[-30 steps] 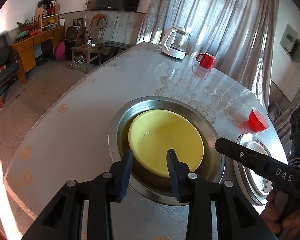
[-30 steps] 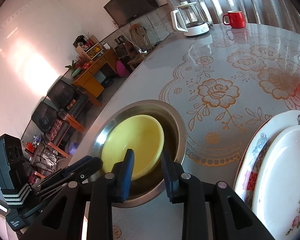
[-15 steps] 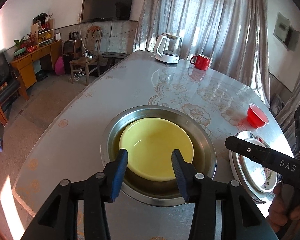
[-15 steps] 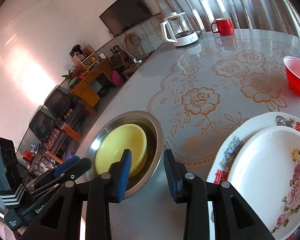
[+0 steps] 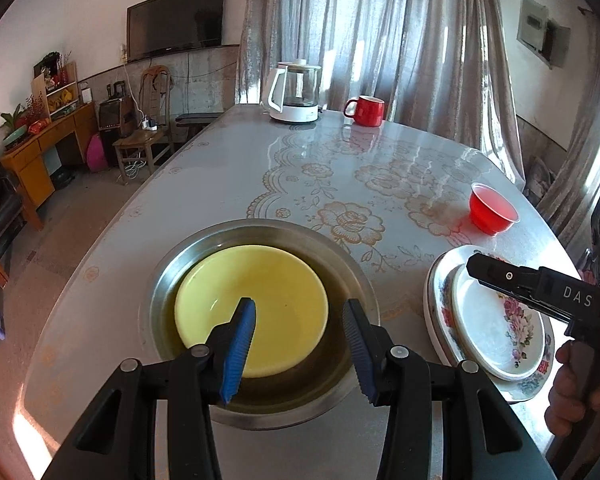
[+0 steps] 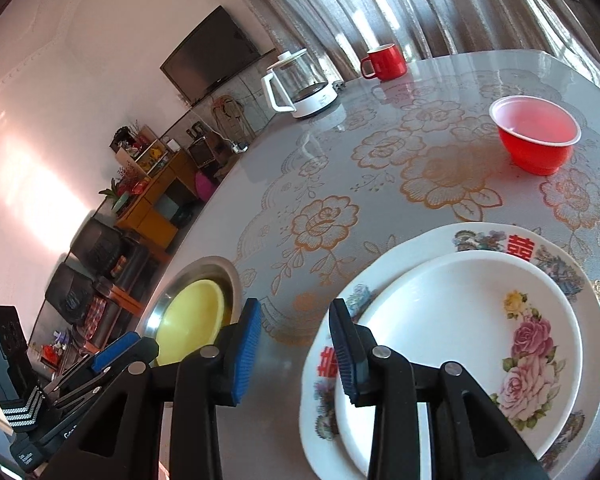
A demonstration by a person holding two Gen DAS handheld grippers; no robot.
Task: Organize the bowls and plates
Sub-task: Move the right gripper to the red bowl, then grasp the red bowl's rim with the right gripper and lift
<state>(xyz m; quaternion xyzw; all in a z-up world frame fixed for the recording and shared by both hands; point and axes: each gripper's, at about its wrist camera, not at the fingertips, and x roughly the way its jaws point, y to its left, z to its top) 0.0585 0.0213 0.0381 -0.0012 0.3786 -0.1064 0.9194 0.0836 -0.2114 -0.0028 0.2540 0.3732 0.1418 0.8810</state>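
Beside the steel basin [image 5: 260, 400] holding the yellow bowl [image 5: 252, 308], both grippers — left [image 5: 300, 352], right [image 6: 294, 348] — stand part-open, empty; a shallow rim bite risks slipping.

The near rim of the steel bowl [image 5: 268, 412] is partly hidden behind the left gripper [image 5: 300, 344], and in the right wrist view only a slice of it and the yellow bowl [image 6: 188, 320] shows. The right gripper [image 6: 294, 344] covers the near edges of both plates [image 6: 460, 320]. The hand [image 5: 576, 392] is cut off by the picture's edge.
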